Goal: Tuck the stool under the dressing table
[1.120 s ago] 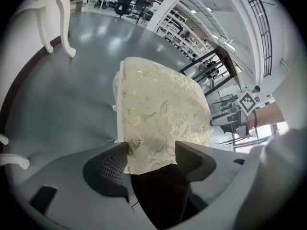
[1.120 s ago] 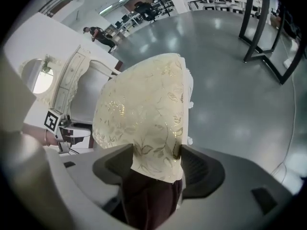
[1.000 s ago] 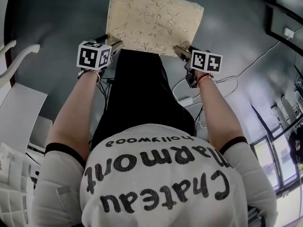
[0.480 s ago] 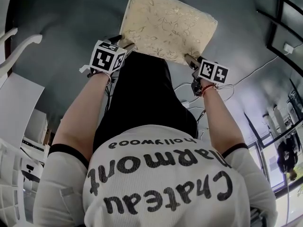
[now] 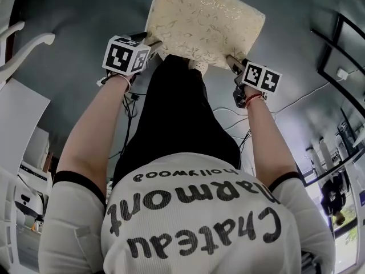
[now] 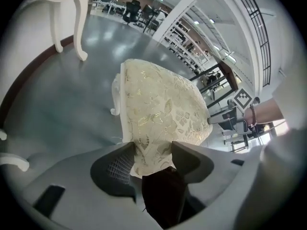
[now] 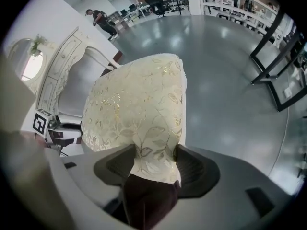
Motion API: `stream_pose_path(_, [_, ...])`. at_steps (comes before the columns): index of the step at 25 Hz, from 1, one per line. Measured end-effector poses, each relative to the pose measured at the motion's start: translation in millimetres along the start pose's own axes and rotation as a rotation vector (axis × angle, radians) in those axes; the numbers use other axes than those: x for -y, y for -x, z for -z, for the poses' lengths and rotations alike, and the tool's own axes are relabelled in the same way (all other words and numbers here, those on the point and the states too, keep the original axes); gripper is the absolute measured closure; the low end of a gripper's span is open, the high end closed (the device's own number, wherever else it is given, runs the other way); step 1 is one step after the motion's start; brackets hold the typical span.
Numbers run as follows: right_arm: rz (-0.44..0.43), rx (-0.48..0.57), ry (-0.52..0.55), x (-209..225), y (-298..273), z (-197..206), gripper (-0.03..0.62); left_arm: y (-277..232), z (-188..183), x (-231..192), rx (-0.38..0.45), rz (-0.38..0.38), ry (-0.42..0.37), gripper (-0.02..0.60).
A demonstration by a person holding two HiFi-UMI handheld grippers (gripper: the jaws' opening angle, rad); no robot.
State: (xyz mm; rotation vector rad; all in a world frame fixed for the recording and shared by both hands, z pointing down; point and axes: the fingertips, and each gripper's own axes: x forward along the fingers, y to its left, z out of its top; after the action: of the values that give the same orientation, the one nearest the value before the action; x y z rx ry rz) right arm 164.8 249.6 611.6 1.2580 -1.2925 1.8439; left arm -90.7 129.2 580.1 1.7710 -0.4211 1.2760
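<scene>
Your left gripper (image 6: 152, 158) has just been closing its jaws on one near corner of the stool (image 5: 205, 21) cushion, and the pads now pinch it. Your right gripper (image 7: 154, 164) is clamped on the other near corner. The stool is out on the open floor (image 5: 80, 16), well apart from the dressing table (image 7: 62, 66). You have the grip, but the whole tuck remains.
</scene>
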Motion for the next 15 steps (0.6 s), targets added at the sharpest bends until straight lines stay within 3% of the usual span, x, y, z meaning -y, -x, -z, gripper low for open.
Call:
stream_pose_path(4, [-0.014,0.013,-0.001,1.2,-3.7,-3.8,0.307,0.8,-4.7,-0.4,0.054,-0.069,0.013,0.318])
stream_pose_path(8, [-0.006,0.044,0.061,0.7,0.1,-14.3,0.309,3.0,0.6,1.6,0.088,-0.040,0.065,0.318])
stream_pose_path(12, [0.029,0.109,-0.004,1.0,-3.1,-3.8,0.309,-8.2,-8.1,-8.3,0.071,-0.004,-0.004,0.318])
stream_pose_path(15, [0.029,0.110,-0.008,2.2,-8.2,4.0,0.307,-11.6,-1.6,-9.5,0.088,-0.013,0.001,0.318])
